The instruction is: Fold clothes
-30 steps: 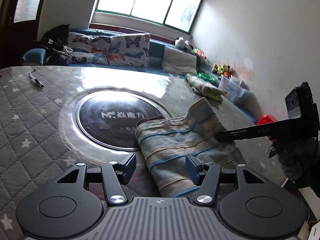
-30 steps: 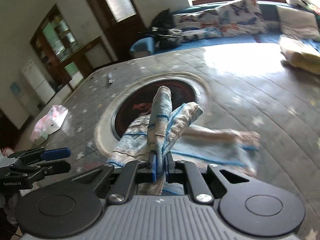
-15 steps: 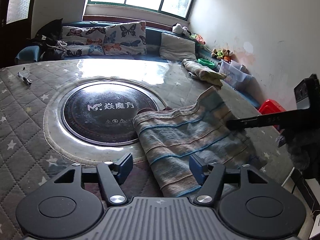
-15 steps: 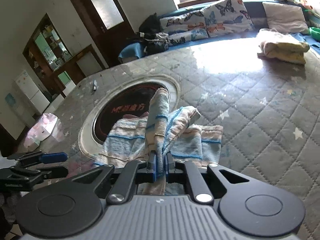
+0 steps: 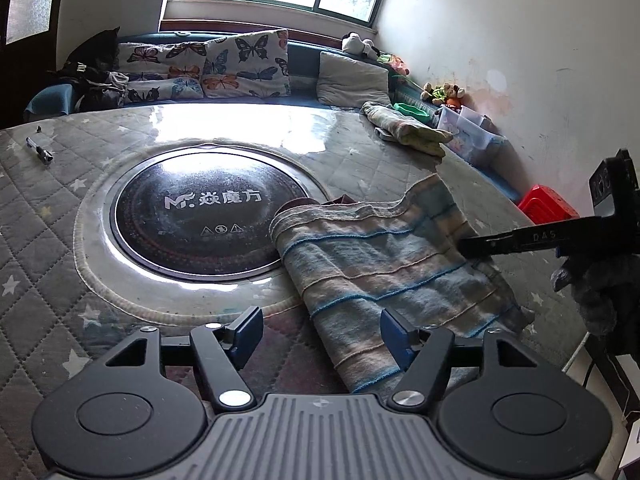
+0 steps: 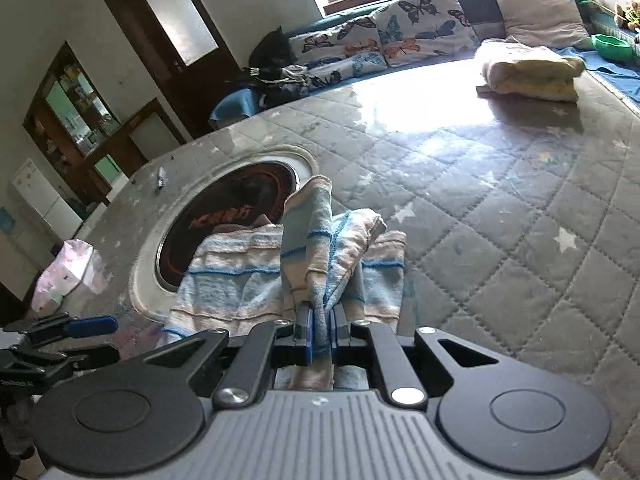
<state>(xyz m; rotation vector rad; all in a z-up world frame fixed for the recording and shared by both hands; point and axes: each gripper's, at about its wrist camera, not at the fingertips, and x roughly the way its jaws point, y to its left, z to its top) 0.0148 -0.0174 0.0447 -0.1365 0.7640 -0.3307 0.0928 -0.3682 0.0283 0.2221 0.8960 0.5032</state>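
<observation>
A: Where's the towel (image 5: 384,264) rn?

B: Lying mid-right of your left wrist view on the quilted table (image 5: 36,248), striped, its upper-left corner overlapping the black round plate (image 5: 200,216). Far edge sits a bit bunched up.

A: And my left gripper (image 5: 322,334)?

B: Bottom centre of the frame, jaws spread wide, gripping nothing. The towel's near end runs down betw. the two blue pads (image 5: 394,336), but they don't press it; the right pad is just beside the cloth edge.

A: Right gripper (image 6: 320,334)?

B: Bottom centre of the right wrist view. Pads are nearly together w/ a pinched-up fold of towel betw. them, jaws just starting to ease apart. The fold stands up above the tips, rest of the cloth flat behind it.

A: Anything else on the table?

B: A folded yellowish cloth (image 6: 528,72) at upper right of the right view, well apart from your towel. Small tool (image 5: 39,153) at far left in the left view.
</observation>
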